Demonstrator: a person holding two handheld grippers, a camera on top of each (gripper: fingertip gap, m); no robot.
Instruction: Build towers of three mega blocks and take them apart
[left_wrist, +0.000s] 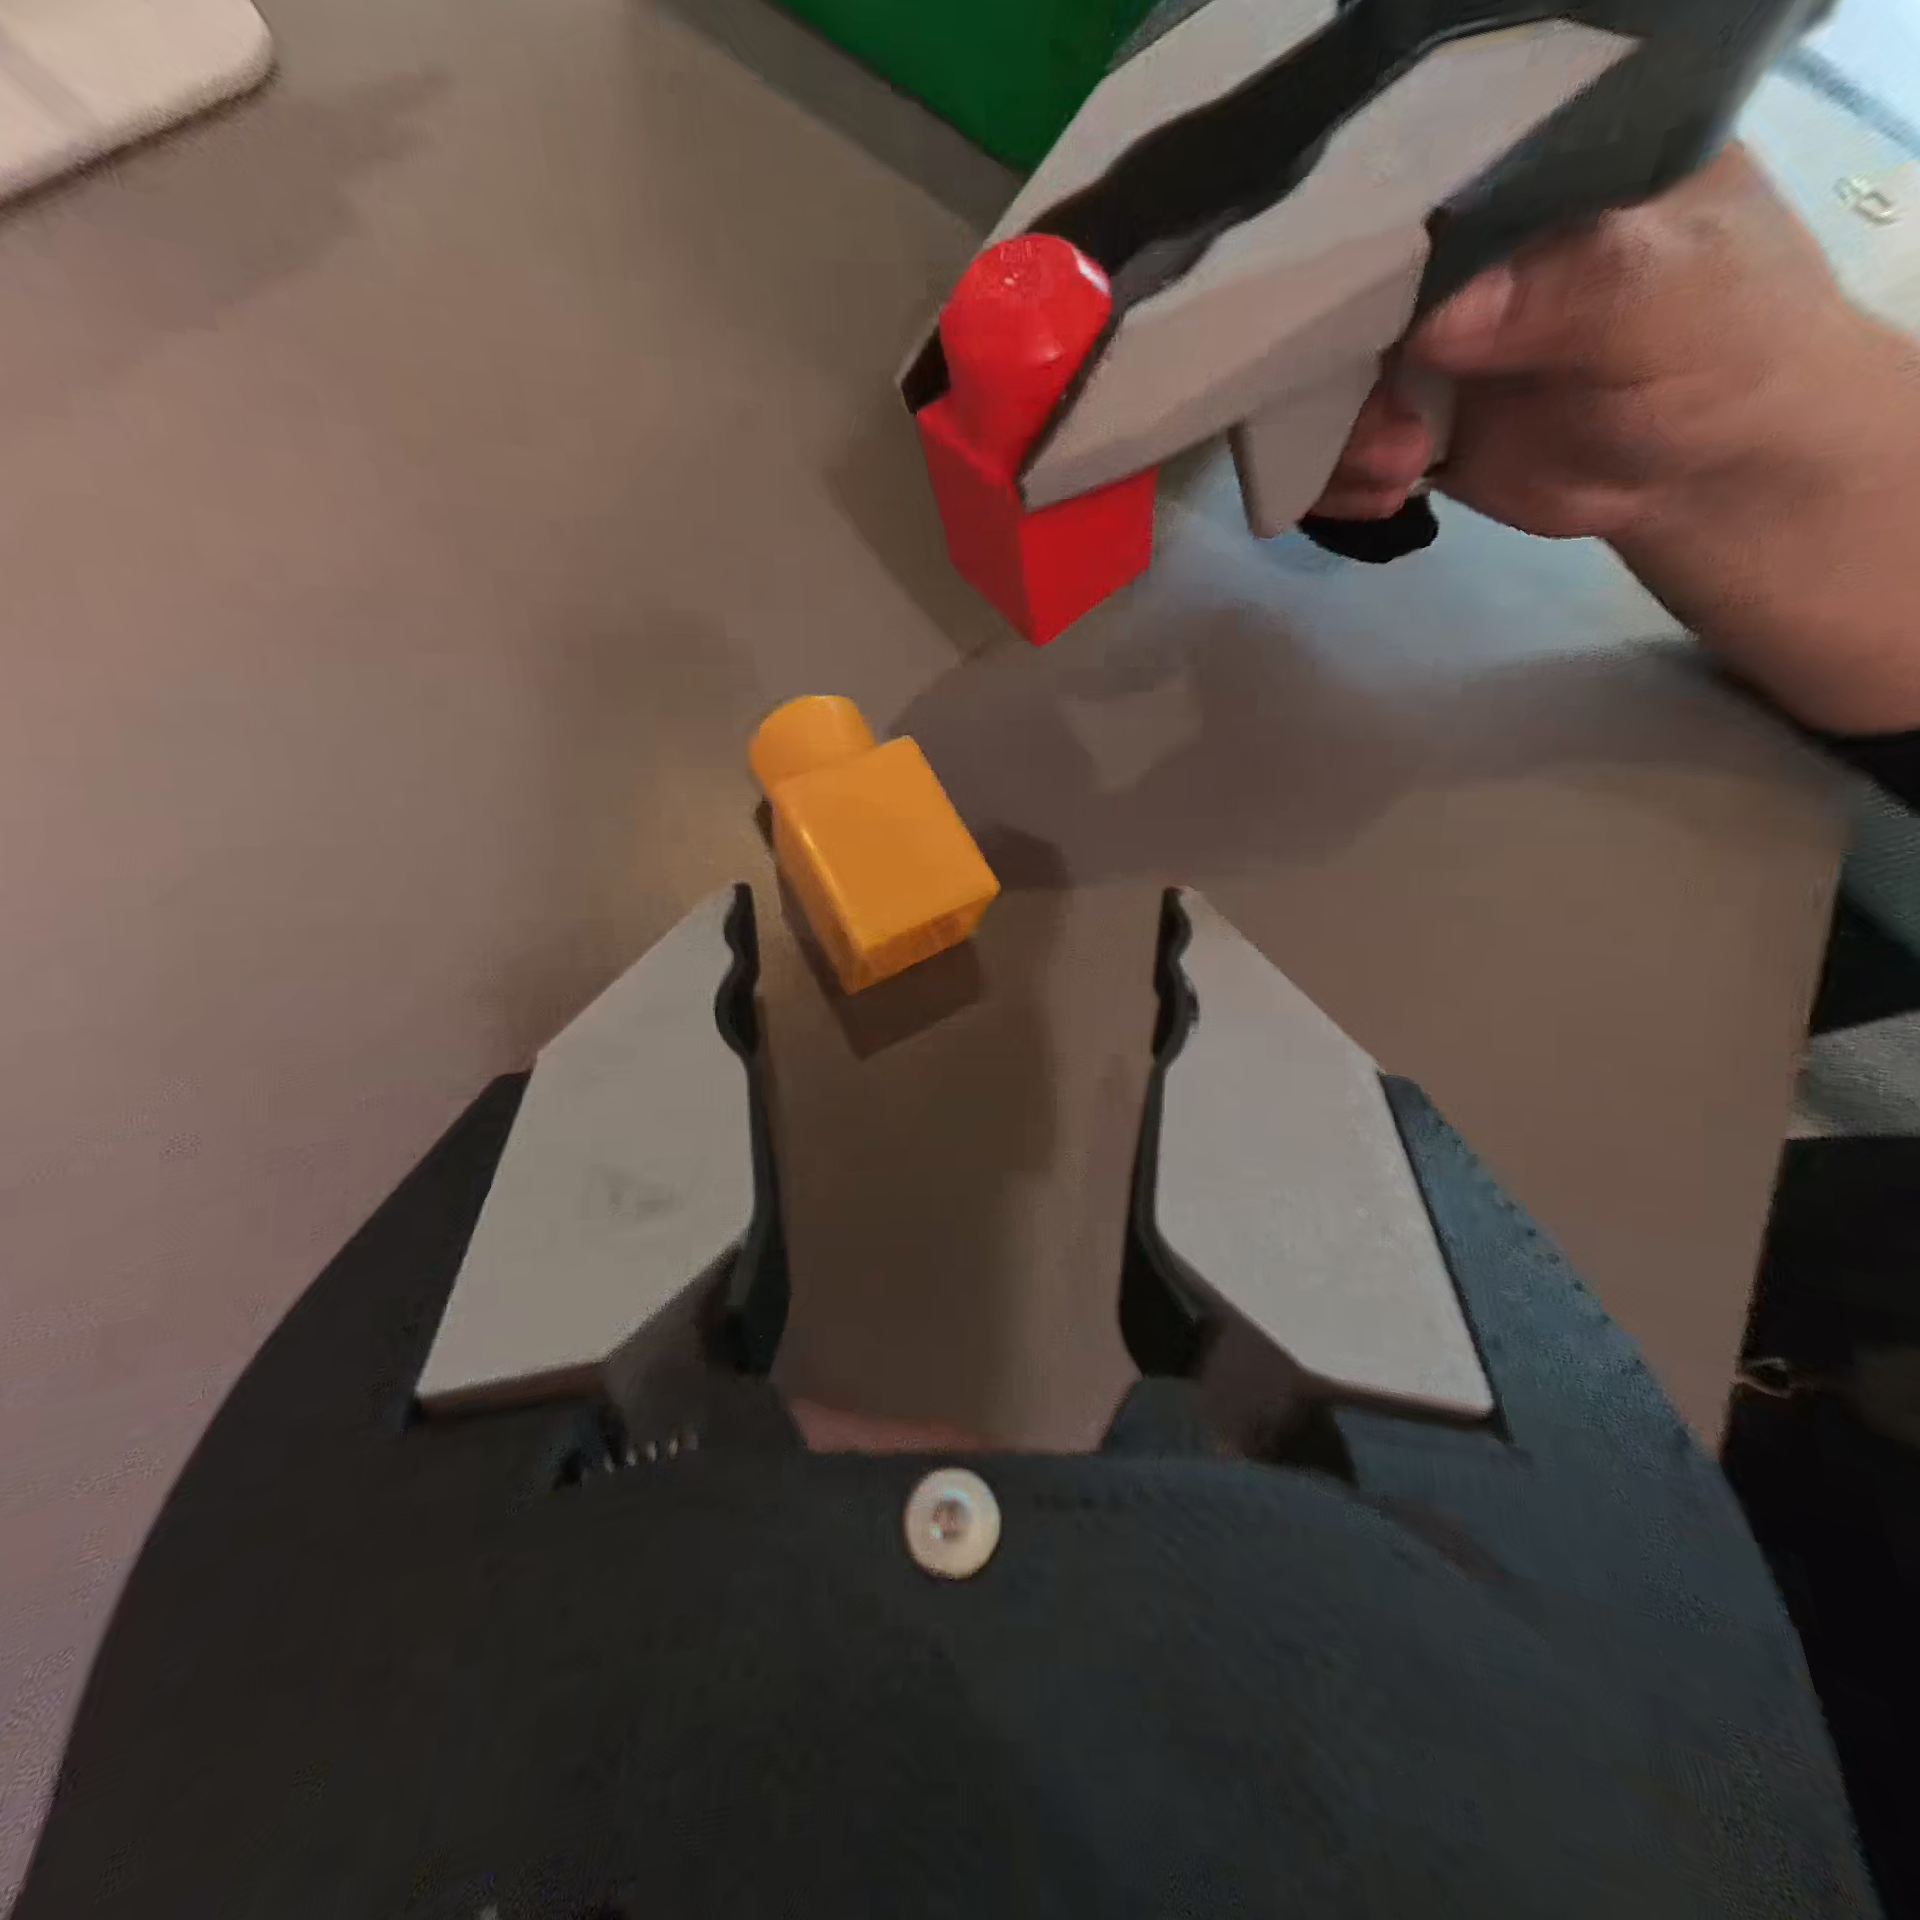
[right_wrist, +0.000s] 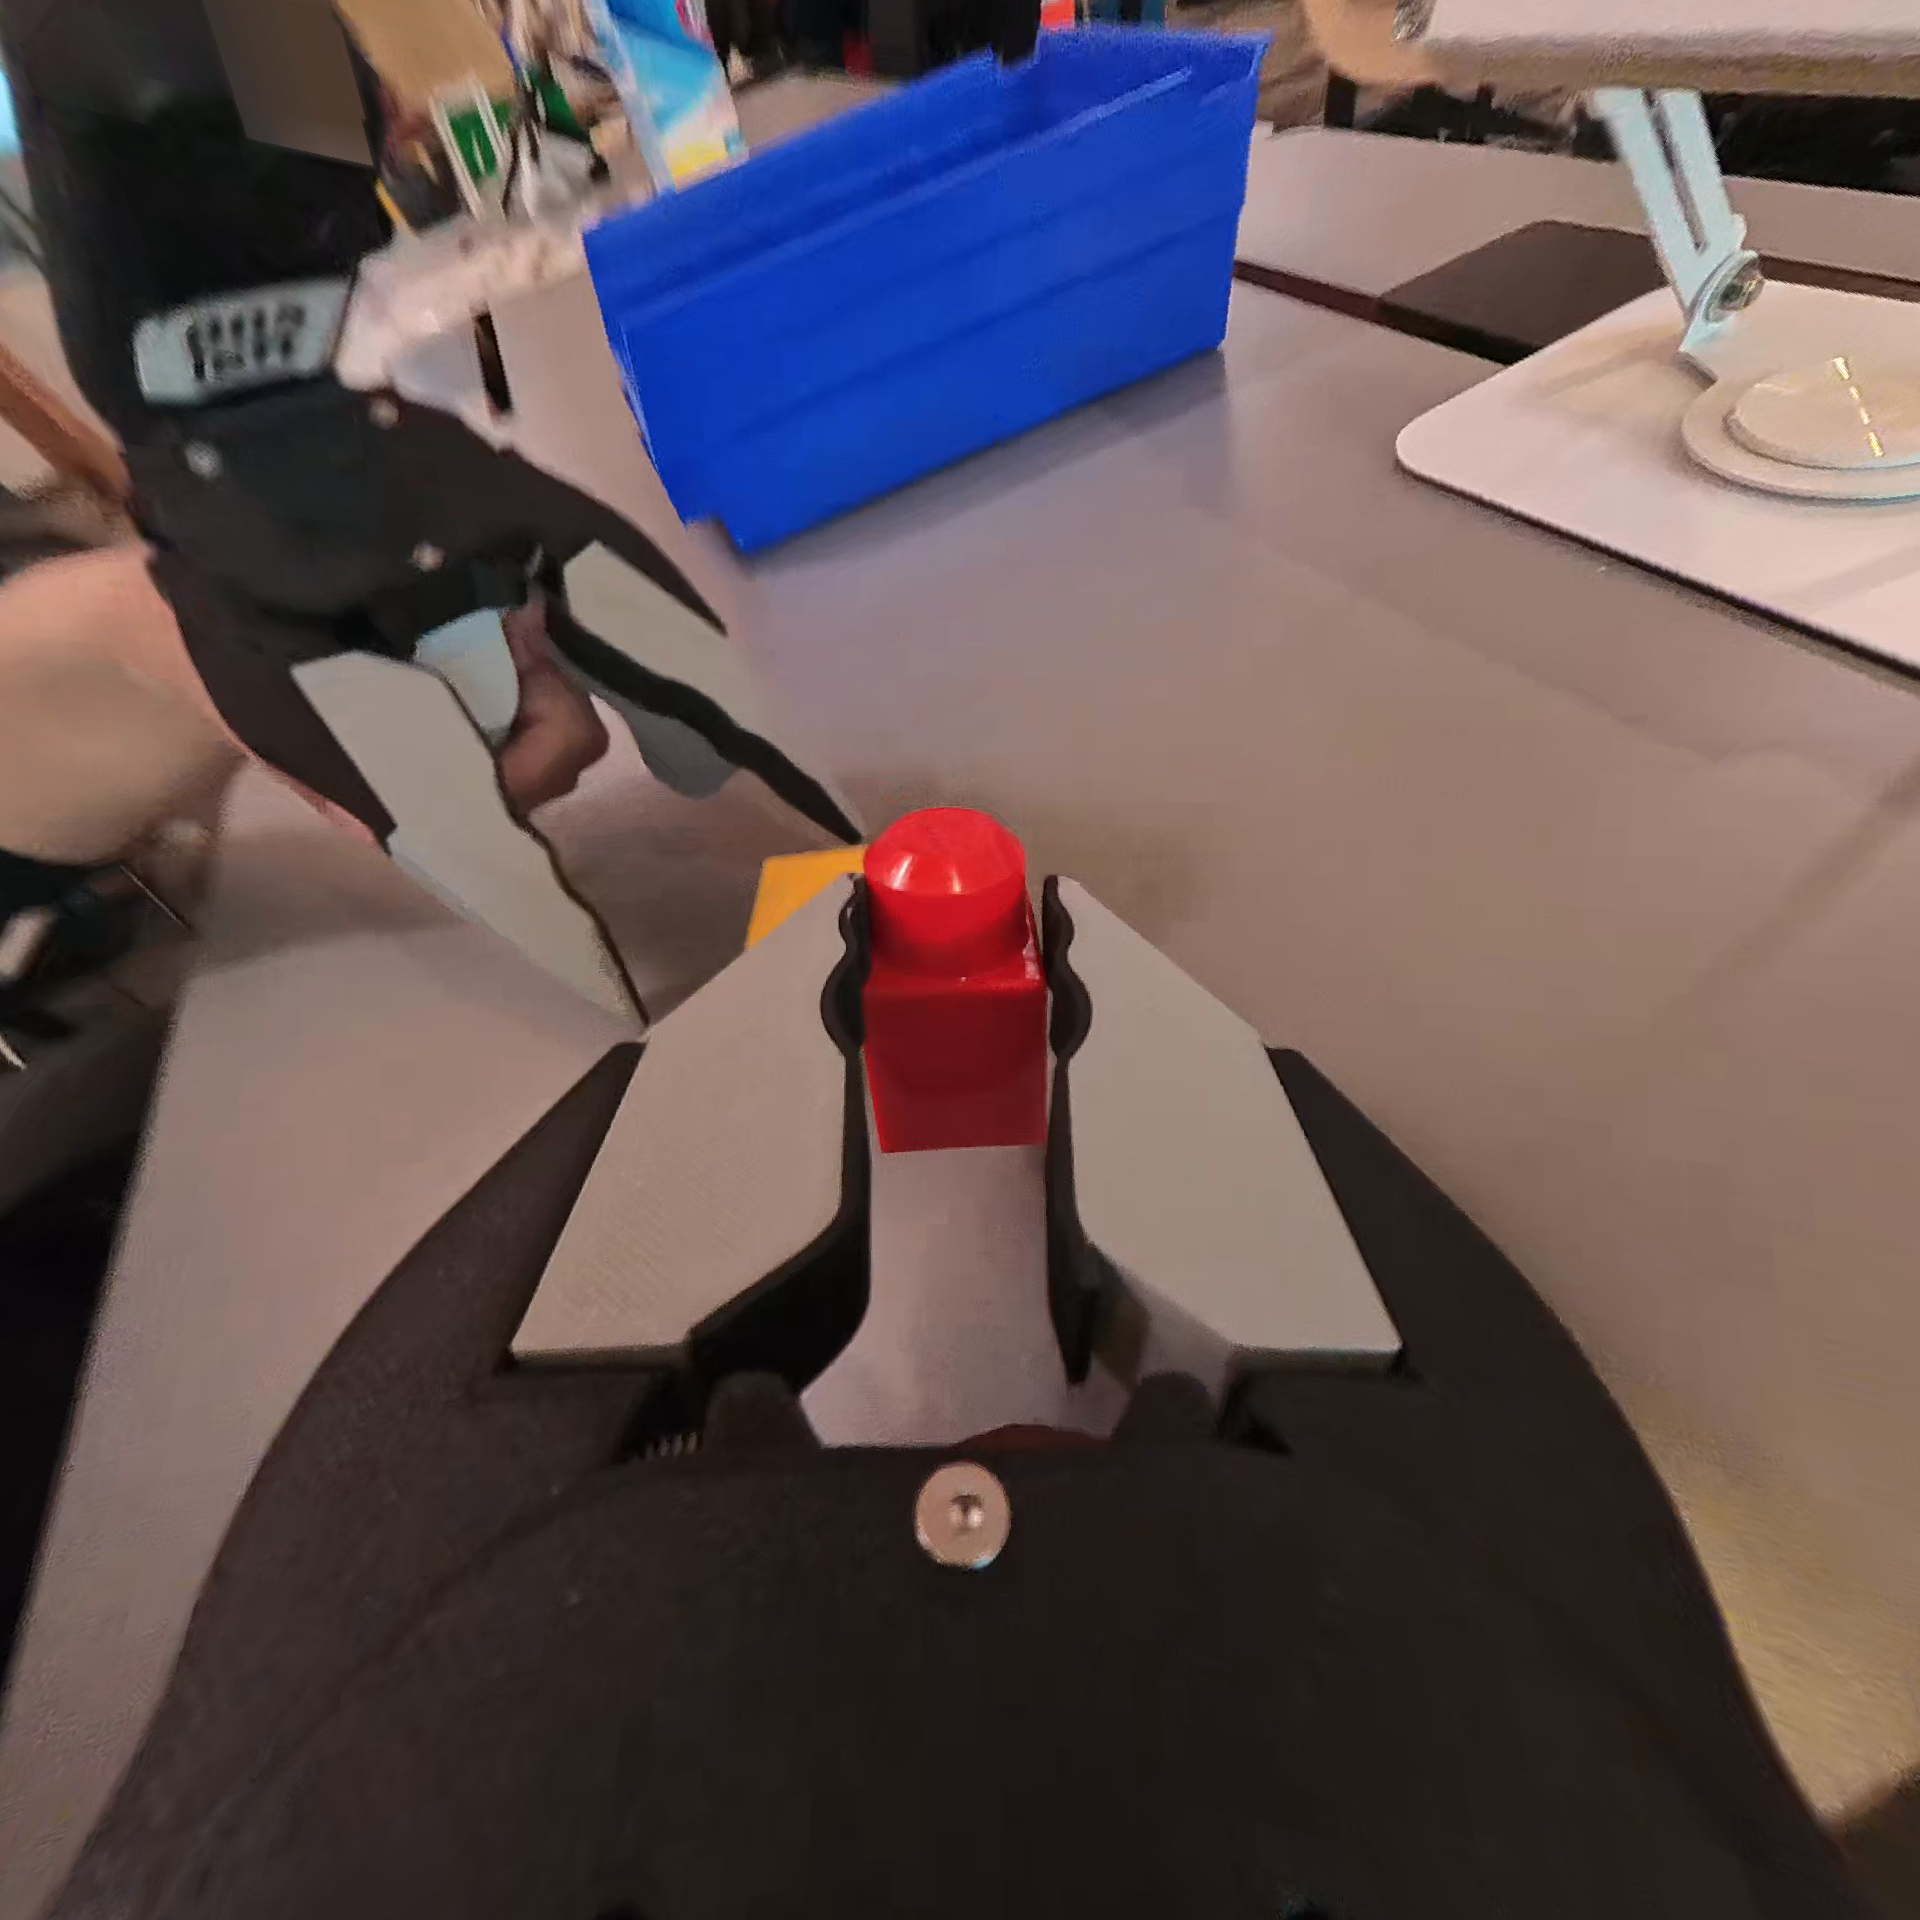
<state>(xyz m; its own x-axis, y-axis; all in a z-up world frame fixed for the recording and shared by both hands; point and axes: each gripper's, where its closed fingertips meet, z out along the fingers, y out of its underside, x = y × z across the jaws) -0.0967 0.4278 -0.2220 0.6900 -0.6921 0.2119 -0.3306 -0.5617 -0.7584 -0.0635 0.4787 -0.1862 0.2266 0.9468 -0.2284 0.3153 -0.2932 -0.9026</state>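
Note:
My left gripper (left_wrist: 958, 904) is open wide and holds nothing. An orange block (left_wrist: 873, 857) lies tilted on its side on the table just past its fingertips, nearer the left finger, free of both pads. My right gripper (right_wrist: 951, 961) is shut on a red block (right_wrist: 956, 1023), stud forward, and holds it above the table. In the left wrist view the right gripper (left_wrist: 1029, 436) holds the red block (left_wrist: 1034, 499) in the air beyond and to the right of the orange block. A corner of the orange block (right_wrist: 795, 883) shows in the right wrist view, beside the open left gripper (right_wrist: 727, 914).
A blue bin (right_wrist: 914, 281) stands at the back of the grey table (right_wrist: 1351, 779). A white stand base (right_wrist: 1621, 478) lies at the right. A green box (left_wrist: 966, 62) sits at the far edge. A person's hand (left_wrist: 1621, 395) holds the right gripper.

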